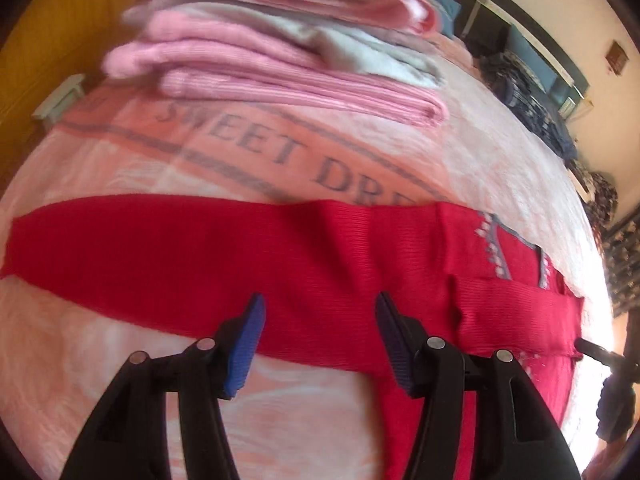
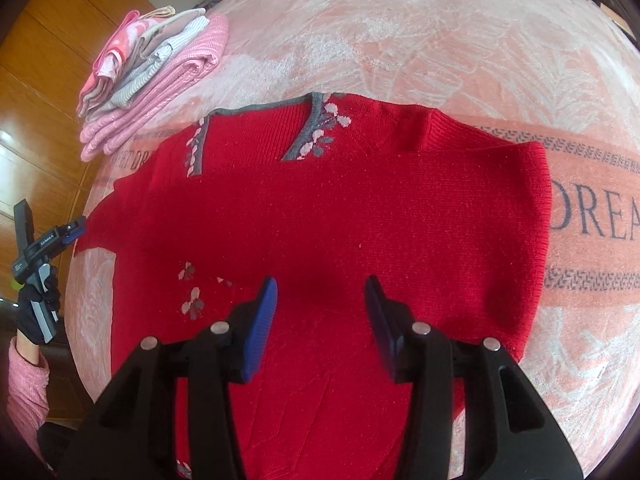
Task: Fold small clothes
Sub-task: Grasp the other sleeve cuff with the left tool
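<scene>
blanket (image 1: 500, 168) reads "SWEET DRE" (cut off)

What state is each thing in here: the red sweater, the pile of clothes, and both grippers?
red sweater: lying on the blanket, one sleeve folded across the body, the other stretched out sideways.
pile of clothes: folded and stacked on the blanket beyond the sweater.
left gripper: open, over the stretched-out sleeve, holding nothing.
right gripper: open, over the sweater's body, holding nothing.
</scene>
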Tool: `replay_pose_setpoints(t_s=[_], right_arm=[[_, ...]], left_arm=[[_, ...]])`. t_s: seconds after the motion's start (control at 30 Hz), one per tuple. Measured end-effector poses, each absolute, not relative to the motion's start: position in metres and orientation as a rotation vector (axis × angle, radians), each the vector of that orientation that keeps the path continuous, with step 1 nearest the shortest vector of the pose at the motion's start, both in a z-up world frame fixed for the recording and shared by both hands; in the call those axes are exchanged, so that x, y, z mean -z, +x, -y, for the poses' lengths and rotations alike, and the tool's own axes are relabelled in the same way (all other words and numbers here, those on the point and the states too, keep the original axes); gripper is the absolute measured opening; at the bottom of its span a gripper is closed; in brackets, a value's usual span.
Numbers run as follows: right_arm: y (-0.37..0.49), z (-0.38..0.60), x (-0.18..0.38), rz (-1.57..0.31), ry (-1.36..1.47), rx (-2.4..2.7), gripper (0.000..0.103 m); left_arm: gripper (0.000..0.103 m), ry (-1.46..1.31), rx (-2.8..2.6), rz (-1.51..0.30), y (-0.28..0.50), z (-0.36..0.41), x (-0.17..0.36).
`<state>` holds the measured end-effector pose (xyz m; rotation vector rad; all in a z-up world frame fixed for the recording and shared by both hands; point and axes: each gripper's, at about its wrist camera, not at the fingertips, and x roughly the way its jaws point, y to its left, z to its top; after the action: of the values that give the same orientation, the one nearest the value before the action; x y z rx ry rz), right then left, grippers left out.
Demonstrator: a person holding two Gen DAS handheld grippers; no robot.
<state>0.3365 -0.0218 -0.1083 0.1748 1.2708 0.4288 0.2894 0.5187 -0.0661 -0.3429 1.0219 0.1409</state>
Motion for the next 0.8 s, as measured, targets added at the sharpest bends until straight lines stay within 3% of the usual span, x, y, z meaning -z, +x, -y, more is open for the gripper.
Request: replay_pose_setpoints(t_s=[0.13, 0.3, 0.5, 0.6, 0.7, 0.77, 0.8], right_arm=[[0.339, 0.016, 0.118, -1.293, 0.178, -0.41, 0.045], [0.343, 0.002, 0.12, -1.297, 0.175, -0.415, 0.046], [0.345, -0.017, 0.125, -1.304, 0.15, -0.428, 0.048], [0.347, -0.02, 0.128, -1.3, 0.15, -0.426, 0.049], [0.348, -0.021, 0.129, -1.297, 0.15, -0.424, 0.05], [0.349, -0.021, 0.13, -1.294, 0.155, -0.422, 0.05], [0.349, -0.022, 0.131, -1.293, 0.158, -0.422, 0.05]], left_arm=[[0.058, -0.476, -0.386, -1.002, 0.251, -0.635, 0.076], [0.061, -0.558, -0.561, -0.992, 0.215, -0.727, 0.093], [0.063, -0.741, -0.556, -0.938, 0.194, -0.781, 0.12], [0.071, -0.803, -0.528, -0.885, 0.196, -0.791, 0.126], [0.072, -0.823, -0.528, -0.85, 0.205, -0.796, 0.126], [0.065, -0.805, -0.535, -0.841, 0.21, -0.796, 0.126], [0.05, -0.782, -0.542, -0.842, 0.212, -0.795, 0.125]])
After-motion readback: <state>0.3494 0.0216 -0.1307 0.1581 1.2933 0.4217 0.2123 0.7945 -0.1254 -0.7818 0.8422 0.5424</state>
